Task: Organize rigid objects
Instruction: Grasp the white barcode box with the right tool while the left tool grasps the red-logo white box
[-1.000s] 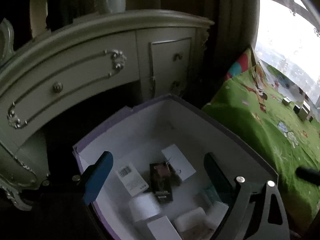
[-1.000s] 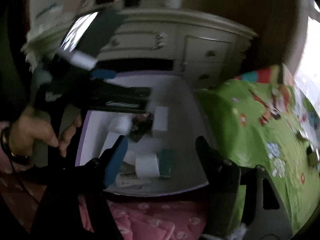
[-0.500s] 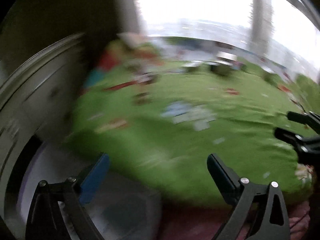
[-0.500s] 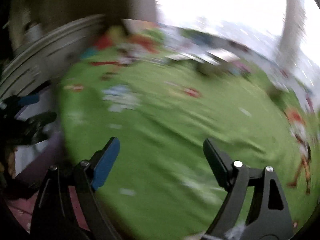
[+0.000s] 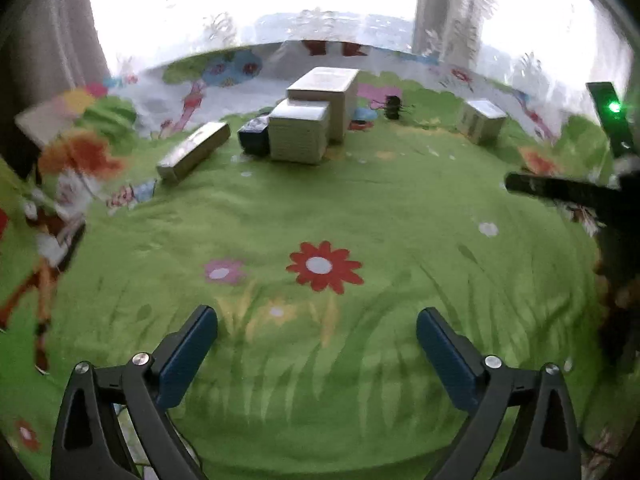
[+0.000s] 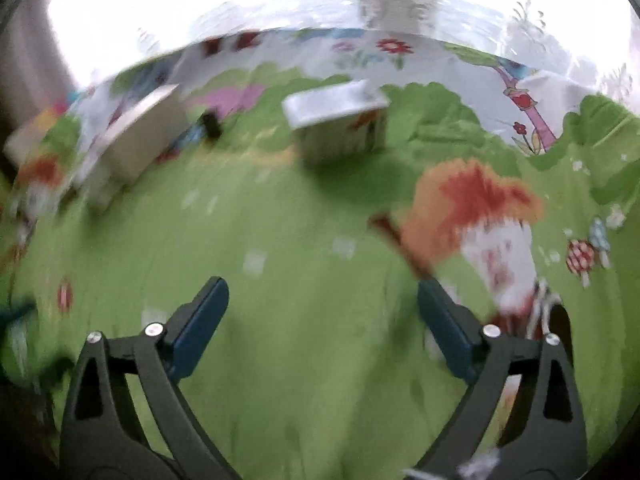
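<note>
Now both sets of jaws stand wide and empty: the left gripper (image 5: 317, 322) has just been opening to its fullest with nothing but green fabric between its blue pads, and the right gripper (image 6: 322, 295) has likewise just been spreading, also holding nothing. Below them lies the cartoon-printed green blanket (image 5: 400, 220), bare in the near stretch. Further out, toward the bright window (image 5: 256, 4), the work waiting to be done comes into view. A tall white box (image 5: 332, 98) stands with a shorter white box (image 5: 298, 134) touching its front, a small dark box (image 5: 253, 139) just beside that, and a long flat box (image 5: 194, 151) lying tilted to the left. Well apart on the right sits a lone cube box (image 5: 482, 120), which the blurred right wrist view shows too (image 6: 338, 126). A small black item (image 5: 393, 107) lies behind the stack; what it is, I cannot tell. So by my reading several rigid pieces are still loose on the blanket, none is in hand, and the next pick has yet to start. No storage container shows in these views.
</note>
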